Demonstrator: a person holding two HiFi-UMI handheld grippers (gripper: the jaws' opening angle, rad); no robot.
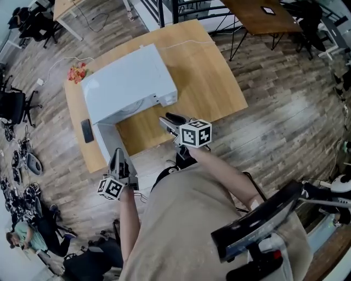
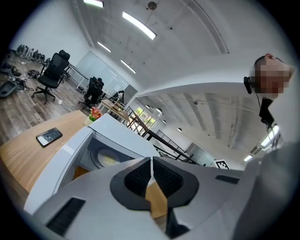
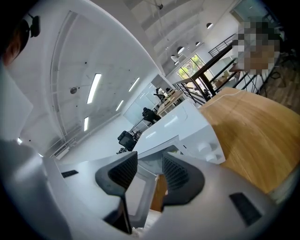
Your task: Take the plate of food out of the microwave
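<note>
A white microwave [image 1: 129, 82] stands on the wooden table [image 1: 208, 77] with its door [image 1: 107, 141] swung open toward me on the left. In the left gripper view the cavity shows a pale plate of food [image 2: 107, 159] inside. My left gripper [image 1: 117, 155] hovers by the open door's outer end, shut with its pads touching [image 2: 151, 164] and nothing between them. My right gripper [image 1: 165, 119] is in front of the microwave's right front corner. Its jaws [image 3: 150, 171] stand apart, and the door [image 3: 138, 197] shows beyond the gap, untouched.
A black phone [image 1: 86, 130] lies on the table left of the microwave, and flowers [image 1: 78, 72] stand at the far left corner. Office chairs [image 1: 16, 104] and a seated person [image 1: 22, 233] are on the floor to the left. Another table [image 1: 263, 13] is at the back.
</note>
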